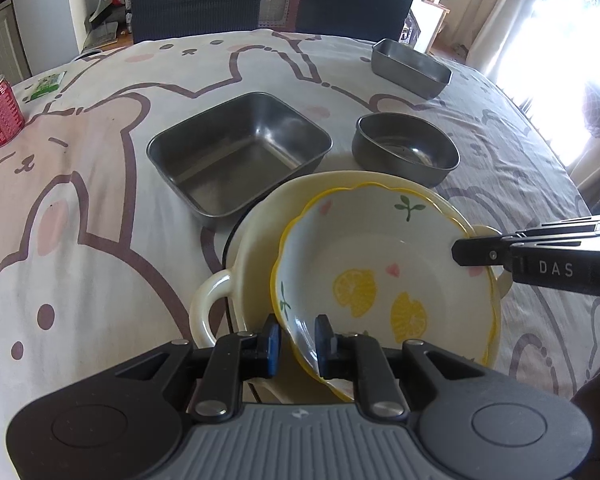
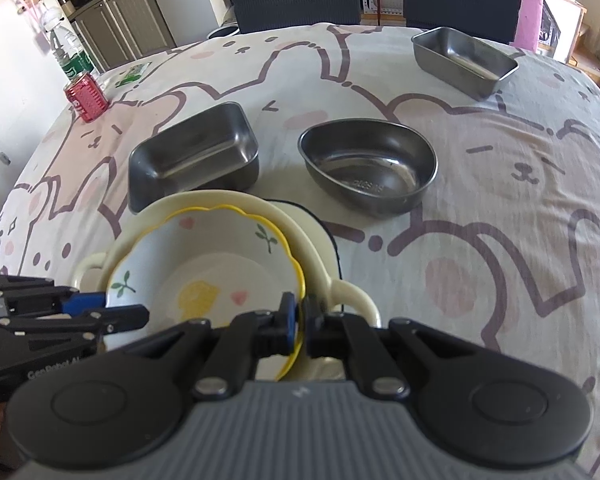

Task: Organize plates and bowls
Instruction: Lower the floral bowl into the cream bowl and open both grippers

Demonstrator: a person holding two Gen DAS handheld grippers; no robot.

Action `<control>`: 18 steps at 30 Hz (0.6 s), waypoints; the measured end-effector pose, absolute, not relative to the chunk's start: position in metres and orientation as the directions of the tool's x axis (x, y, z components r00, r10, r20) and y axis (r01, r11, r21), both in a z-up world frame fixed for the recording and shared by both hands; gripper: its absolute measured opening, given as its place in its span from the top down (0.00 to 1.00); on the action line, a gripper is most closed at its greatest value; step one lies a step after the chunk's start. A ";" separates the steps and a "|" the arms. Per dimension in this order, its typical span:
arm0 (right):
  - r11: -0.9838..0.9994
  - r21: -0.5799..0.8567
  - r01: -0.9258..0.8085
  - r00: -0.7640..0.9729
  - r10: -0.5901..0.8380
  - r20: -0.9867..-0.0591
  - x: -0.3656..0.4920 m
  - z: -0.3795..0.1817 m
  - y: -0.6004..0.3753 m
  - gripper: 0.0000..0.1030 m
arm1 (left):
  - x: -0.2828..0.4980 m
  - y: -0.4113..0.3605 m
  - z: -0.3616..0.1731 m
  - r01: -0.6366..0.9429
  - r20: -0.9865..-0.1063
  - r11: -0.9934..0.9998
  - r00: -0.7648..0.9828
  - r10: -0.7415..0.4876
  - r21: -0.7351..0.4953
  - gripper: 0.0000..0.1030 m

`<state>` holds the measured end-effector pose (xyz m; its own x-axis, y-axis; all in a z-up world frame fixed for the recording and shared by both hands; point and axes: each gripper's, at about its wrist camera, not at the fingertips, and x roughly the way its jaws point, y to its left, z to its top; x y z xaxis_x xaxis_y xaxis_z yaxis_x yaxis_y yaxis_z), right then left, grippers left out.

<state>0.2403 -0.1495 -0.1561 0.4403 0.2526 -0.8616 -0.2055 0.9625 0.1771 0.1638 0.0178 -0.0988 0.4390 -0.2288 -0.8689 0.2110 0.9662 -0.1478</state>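
Both tools (image 1: 297,344) (image 2: 299,330) clamp lemon bowl (image 1: 380,276) rim

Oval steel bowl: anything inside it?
No, the oval steel bowl shows only its bare, shiny bottom in the right wrist view.

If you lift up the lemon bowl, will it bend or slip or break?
The lemon bowl looks like glazed ceramic, so it is probably stiff and would not bend. Its shiny glaze may be slippery, and the left gripper and right gripper each pinch only its thin rim. It would likely chip or crack if it dropped onto the cream handled dish beneath.
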 end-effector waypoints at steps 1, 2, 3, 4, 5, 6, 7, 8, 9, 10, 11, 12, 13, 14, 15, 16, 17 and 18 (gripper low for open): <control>0.962 0.177 -0.207 0.440 0.253 -0.862 0.240 -0.156 -0.149 0.95 | 0.164 0.018 -0.099 0.210 -0.869 0.966 0.439 -0.230 -0.149 0.82; 0.962 0.179 -0.206 0.439 0.254 -0.862 0.240 -0.156 -0.150 0.94 | 0.164 0.019 -0.099 0.209 -0.869 0.966 0.439 -0.231 -0.151 0.82; 0.961 0.184 -0.204 0.436 0.258 -0.862 0.241 -0.157 -0.150 0.94 | 0.164 0.019 -0.099 0.208 -0.868 0.966 0.438 -0.232 -0.153 0.82; 0.961 0.191 -0.200 0.434 0.262 -0.862 0.241 -0.157 -0.151 0.94 | 0.164 0.019 -0.098 0.207 -0.868 0.966 0.438 -0.233 -0.155 0.82; 0.960 0.199 -0.197 0.431 0.267 -0.862 0.242 -0.157 -0.152 0.94 | 0.164 0.019 -0.098 0.206 -0.868 0.966 0.438 -0.234 -0.156 0.82; 0.959 0.206 -0.195 0.428 0.272 -0.862 0.242 -0.158 -0.153 0.95 | 0.164 0.020 -0.098 0.205 -0.868 0.966 0.438 -0.234 -0.157 0.82; 0.958 0.212 -0.194 0.425 0.276 -0.862 0.243 -0.158 -0.154 0.95 | 0.164 0.020 -0.097 0.204 -0.868 0.966 0.439 -0.234 -0.157 0.82; 0.957 0.215 -0.194 0.423 0.279 -0.862 0.243 -0.158 -0.154 0.95 | 0.163 0.020 -0.097 0.202 -0.867 0.967 0.441 -0.233 -0.157 0.82; 0.956 0.216 -0.196 0.421 0.281 -0.862 0.243 -0.159 -0.154 0.95 | 0.163 0.021 -0.096 0.199 -0.866 0.967 0.443 -0.233 -0.159 0.82; 0.955 0.218 -0.199 0.417 0.284 -0.863 0.243 -0.159 -0.154 0.95 | 0.163 0.021 -0.096 0.197 -0.865 0.967 0.444 -0.234 -0.161 0.82; 0.954 0.221 -0.202 0.413 0.287 -0.864 0.243 -0.160 -0.154 0.94 | 0.163 0.022 -0.095 0.194 -0.865 0.967 0.444 -0.235 -0.164 0.82; 0.953 0.224 -0.204 0.406 0.290 -0.866 0.243 -0.161 -0.153 0.94 | 0.163 0.022 -0.095 0.194 -0.864 0.967 0.444 -0.237 -0.165 0.82; 0.952 0.226 -0.205 0.403 0.293 -0.867 0.243 -0.162 -0.153 0.94 | 0.163 0.022 -0.095 0.194 -0.864 0.967 0.444 -0.237 -0.165 0.82; 0.951 0.227 -0.208 0.399 0.294 -0.868 0.243 -0.163 -0.153 0.93 | 0.163 0.022 -0.095 0.195 -0.864 0.967 0.444 -0.236 -0.164 0.82; 0.951 0.227 -0.210 0.397 0.295 -0.869 0.243 -0.164 -0.153 0.93 | 0.163 0.022 -0.095 0.195 -0.864 0.967 0.444 -0.236 -0.164 0.82; 0.951 0.226 -0.213 0.396 0.295 -0.870 0.242 -0.164 -0.152 0.93 | 0.163 0.022 -0.094 0.194 -0.864 0.967 0.444 -0.236 -0.164 0.81; 0.950 0.224 -0.216 0.395 0.295 -0.870 0.242 -0.165 -0.152 0.92 | 0.163 0.022 -0.094 0.192 -0.864 0.967 0.444 -0.237 -0.166 0.80; 0.951 0.223 -0.216 0.393 0.294 -0.871 0.242 -0.165 -0.152 0.92 | 0.163 0.023 -0.094 0.189 -0.865 0.967 0.443 -0.238 -0.169 0.80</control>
